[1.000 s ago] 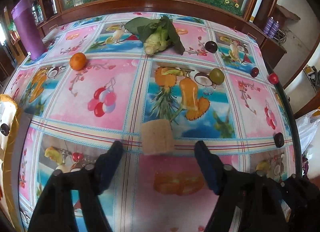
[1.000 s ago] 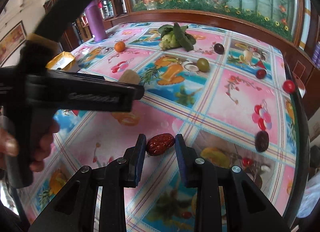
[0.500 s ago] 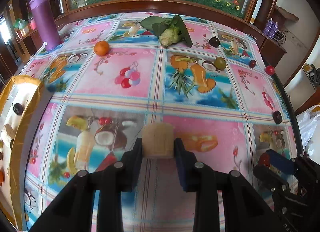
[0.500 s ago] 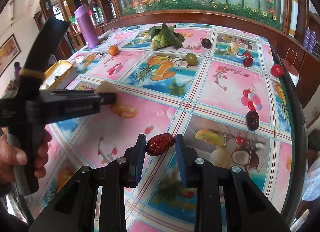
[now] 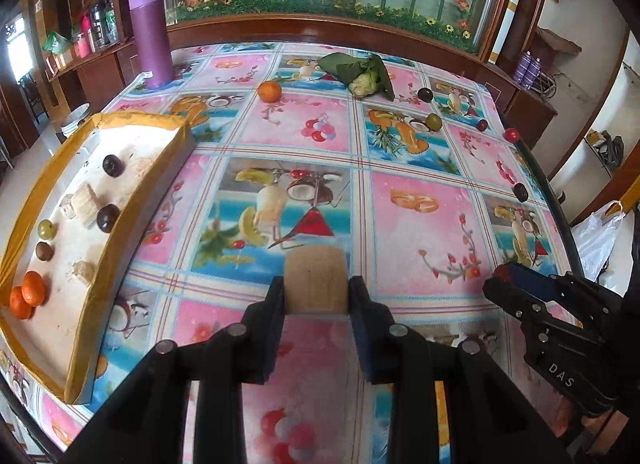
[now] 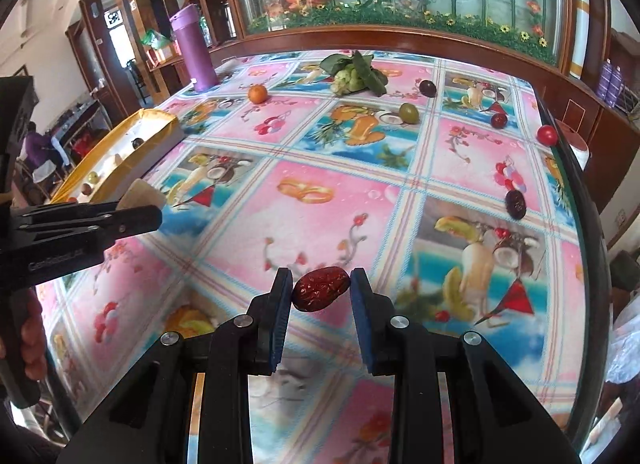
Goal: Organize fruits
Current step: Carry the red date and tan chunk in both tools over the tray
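Each black gripper (image 5: pixel 316 296) (image 6: pixel 320 292) has blue pads, silver screws, white lettering.

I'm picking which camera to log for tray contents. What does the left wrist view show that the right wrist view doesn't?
Only the left wrist view looks down into the tray: two tangerines, dark fruits and pale chunks show plainly. Only the right wrist view shows the red date in the right gripper. Both show the tan chunk clamped in the left gripper, the purple bottle, and the loose orange on the table.
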`<state>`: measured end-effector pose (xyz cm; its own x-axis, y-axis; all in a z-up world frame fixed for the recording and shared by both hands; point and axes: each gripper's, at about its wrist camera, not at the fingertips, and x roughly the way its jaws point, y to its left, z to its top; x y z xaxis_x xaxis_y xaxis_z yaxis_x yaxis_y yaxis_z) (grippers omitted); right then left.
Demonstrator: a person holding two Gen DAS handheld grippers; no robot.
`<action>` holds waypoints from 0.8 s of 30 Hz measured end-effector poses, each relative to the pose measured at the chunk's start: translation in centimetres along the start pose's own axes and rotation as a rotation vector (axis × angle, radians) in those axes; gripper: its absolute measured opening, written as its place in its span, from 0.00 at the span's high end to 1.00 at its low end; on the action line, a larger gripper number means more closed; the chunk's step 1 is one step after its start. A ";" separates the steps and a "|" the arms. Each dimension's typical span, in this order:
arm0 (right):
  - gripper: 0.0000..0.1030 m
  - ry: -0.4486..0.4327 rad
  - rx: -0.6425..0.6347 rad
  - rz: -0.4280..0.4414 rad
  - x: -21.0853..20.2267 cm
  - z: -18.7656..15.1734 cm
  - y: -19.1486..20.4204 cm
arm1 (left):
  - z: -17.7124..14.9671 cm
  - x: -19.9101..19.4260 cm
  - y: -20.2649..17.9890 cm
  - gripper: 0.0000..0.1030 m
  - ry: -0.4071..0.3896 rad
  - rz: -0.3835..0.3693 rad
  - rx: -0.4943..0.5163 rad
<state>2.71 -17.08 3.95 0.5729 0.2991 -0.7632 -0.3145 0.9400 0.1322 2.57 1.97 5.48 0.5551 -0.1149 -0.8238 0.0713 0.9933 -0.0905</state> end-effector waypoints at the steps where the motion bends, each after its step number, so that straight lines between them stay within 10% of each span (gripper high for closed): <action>1: 0.72 0.002 -0.001 0.002 0.0 -0.1 0.6 | -0.3 -0.3 0.6 0.67 -0.002 0.000 -0.004; 24: 0.72 0.010 -0.158 0.085 4.2 4.9 15.6 | -1.4 -4.5 14.9 0.67 -0.070 0.094 -0.137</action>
<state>3.96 -0.40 5.93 0.5320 0.3743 -0.7595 -0.4774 0.8734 0.0961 -0.06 17.28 7.05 0.6110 -0.0167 -0.7915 -0.0946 0.9911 -0.0940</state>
